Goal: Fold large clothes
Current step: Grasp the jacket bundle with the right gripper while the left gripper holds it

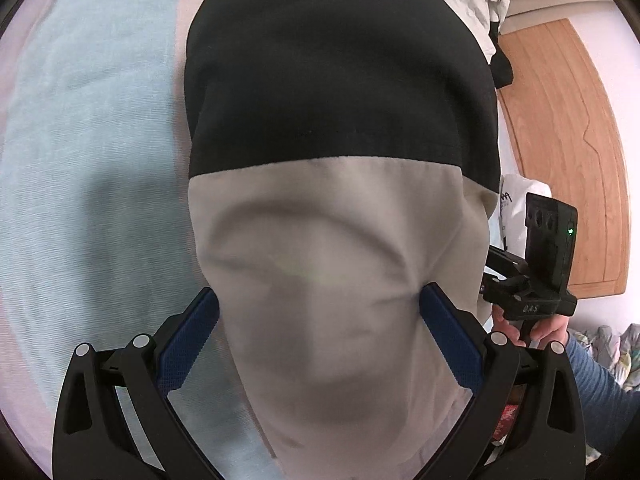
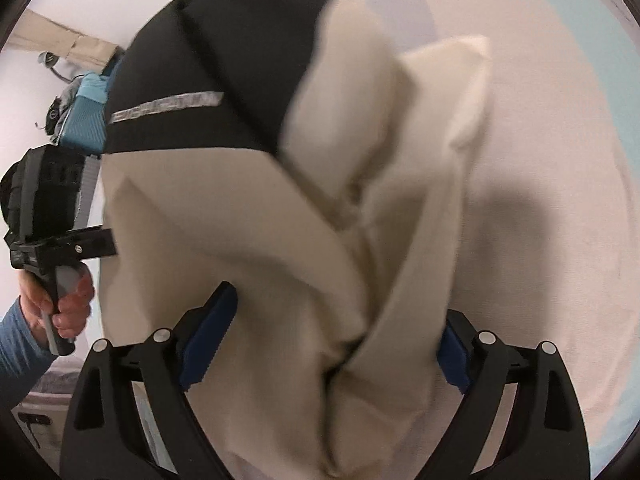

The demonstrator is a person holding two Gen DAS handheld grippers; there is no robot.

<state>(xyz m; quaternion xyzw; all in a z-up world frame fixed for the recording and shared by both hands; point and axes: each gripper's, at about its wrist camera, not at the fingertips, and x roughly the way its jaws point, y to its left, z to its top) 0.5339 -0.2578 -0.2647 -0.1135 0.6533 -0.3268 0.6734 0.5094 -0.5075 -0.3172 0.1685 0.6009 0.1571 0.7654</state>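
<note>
1. The left gripper (image 1: 320, 308), black with blue ribbed pads, stands with its jaws spread wide; the beige-and-black fabric garment (image 1: 320, 240) fills the gap between them, and whether the pads pinch it I cannot tell.
2. The right gripper (image 2: 340, 328) has the same garment bunched between its parted jaws; its view is blurred, so the grip is unclear.
3. The garment hangs over a pale blue and pink bedsheet (image 1: 100, 140).
4. A wooden headboard (image 1: 568, 140) lies to the garment's right.
</note>
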